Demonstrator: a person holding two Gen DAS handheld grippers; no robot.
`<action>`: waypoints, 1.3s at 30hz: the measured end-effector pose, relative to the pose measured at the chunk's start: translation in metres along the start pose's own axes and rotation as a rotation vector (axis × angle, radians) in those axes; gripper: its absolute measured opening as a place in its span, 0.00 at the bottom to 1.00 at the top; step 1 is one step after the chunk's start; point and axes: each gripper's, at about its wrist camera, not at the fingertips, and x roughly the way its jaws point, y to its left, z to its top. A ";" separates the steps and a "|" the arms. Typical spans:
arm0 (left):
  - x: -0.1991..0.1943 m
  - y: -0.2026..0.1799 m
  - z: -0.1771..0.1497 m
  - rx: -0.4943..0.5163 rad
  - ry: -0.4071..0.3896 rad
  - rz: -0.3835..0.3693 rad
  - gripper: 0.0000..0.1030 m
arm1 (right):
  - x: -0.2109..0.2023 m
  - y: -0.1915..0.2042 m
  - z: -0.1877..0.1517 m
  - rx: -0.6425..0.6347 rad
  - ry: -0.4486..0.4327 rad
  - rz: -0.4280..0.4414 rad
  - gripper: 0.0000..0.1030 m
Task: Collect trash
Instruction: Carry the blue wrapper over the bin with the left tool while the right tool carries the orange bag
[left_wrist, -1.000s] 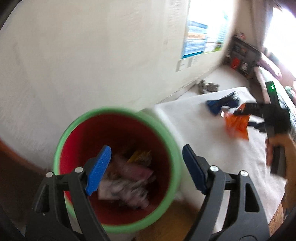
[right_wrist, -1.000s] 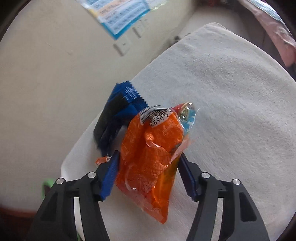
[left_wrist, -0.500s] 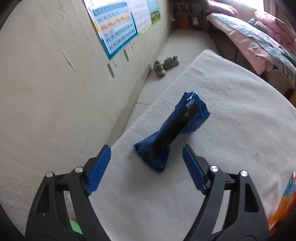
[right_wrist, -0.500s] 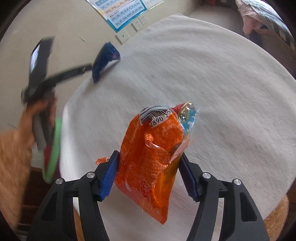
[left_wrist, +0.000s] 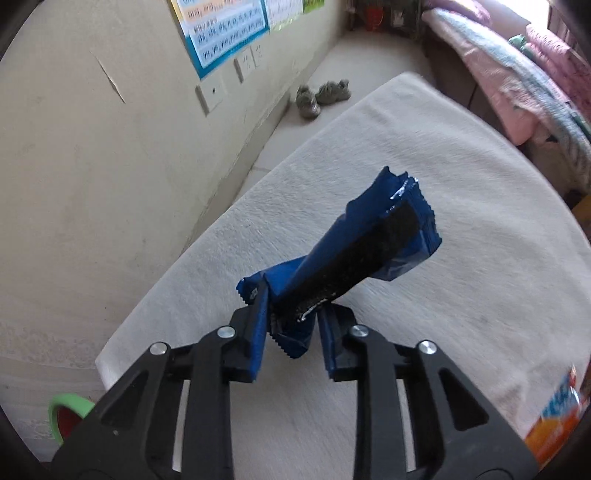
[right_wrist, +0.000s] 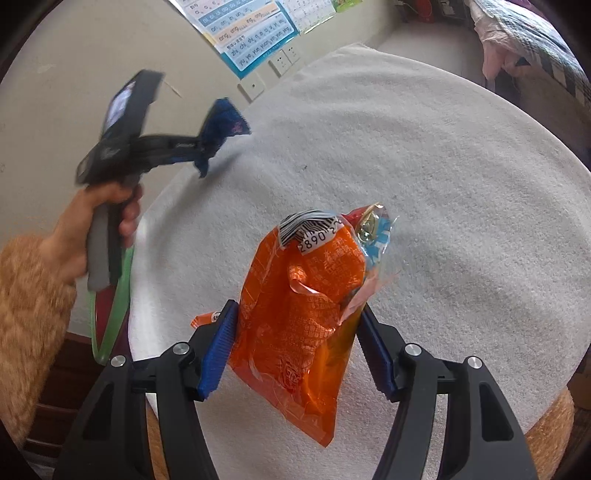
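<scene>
Step in hand: pickup of the last two pieces of trash, one per hand. The left hand-held gripper (left_wrist: 291, 325) is clamped narrow on the lower end of the blue wrapper (left_wrist: 354, 258), near the table (left_wrist: 461, 184) edge closest to the wall; the wrapper's upper end sticks up at a slant and appears lifted off the white cloth. The right hand-held gripper (right_wrist: 295, 347) stands about half open, its pads pressing both sides of the orange snack bag (right_wrist: 303, 306), which is held over the middle of the table. The green-rimmed bin (right_wrist: 114, 295) sits just beyond the table's left edge, beside the person's left hand (right_wrist: 96, 221). Judgement: both grasps look secure, so the next move calls for carrying each piece over the bin's rim and opening the jaws there, the left being nearer. Risk: the crinkly bag may slip.
</scene>
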 end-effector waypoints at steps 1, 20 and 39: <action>-0.010 -0.002 -0.006 0.000 -0.017 -0.001 0.23 | -0.004 -0.001 -0.003 0.003 -0.005 0.001 0.61; -0.119 -0.023 -0.142 -0.122 -0.138 -0.086 0.23 | -0.022 0.025 -0.011 -0.065 -0.056 -0.033 0.61; -0.157 0.025 -0.154 -0.244 -0.242 -0.026 0.23 | -0.044 0.088 0.005 -0.234 -0.139 -0.049 0.61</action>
